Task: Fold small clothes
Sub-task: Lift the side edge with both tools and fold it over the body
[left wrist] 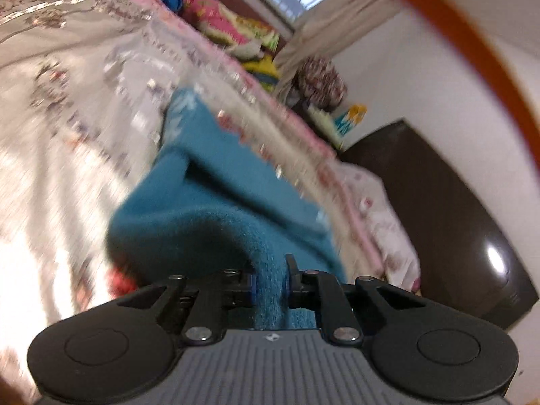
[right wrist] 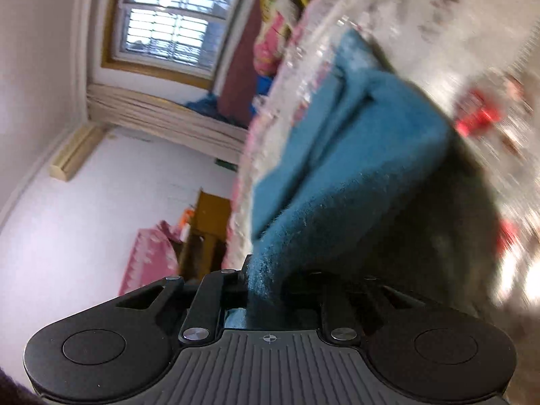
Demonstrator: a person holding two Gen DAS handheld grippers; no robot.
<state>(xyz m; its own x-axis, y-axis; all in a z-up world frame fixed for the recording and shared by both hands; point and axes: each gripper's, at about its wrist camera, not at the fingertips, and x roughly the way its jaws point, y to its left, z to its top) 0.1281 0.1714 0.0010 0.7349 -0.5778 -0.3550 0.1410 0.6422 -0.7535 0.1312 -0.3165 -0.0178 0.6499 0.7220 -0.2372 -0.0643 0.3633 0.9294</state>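
Note:
A small teal fleece garment (left wrist: 219, 202) hangs over the flowered bedspread (left wrist: 67, 108), blurred by motion. My left gripper (left wrist: 270, 278) is shut on one edge of it, the fabric pinched between the jaws. In the right wrist view the same teal garment (right wrist: 354, 155) stretches away from my right gripper (right wrist: 265, 280), which is shut on another edge of it. Both views are tilted. The far part of the garment lies on the bed, and its overall shape is hidden by folds.
Pink and yellow bedding (left wrist: 233, 30) is piled at the head of the bed. A dark wardrobe (left wrist: 455, 222) stands beside the bed. A barred window (right wrist: 175, 17), an air conditioner (right wrist: 72, 155) and a wooden chair (right wrist: 209, 222) are on the other side.

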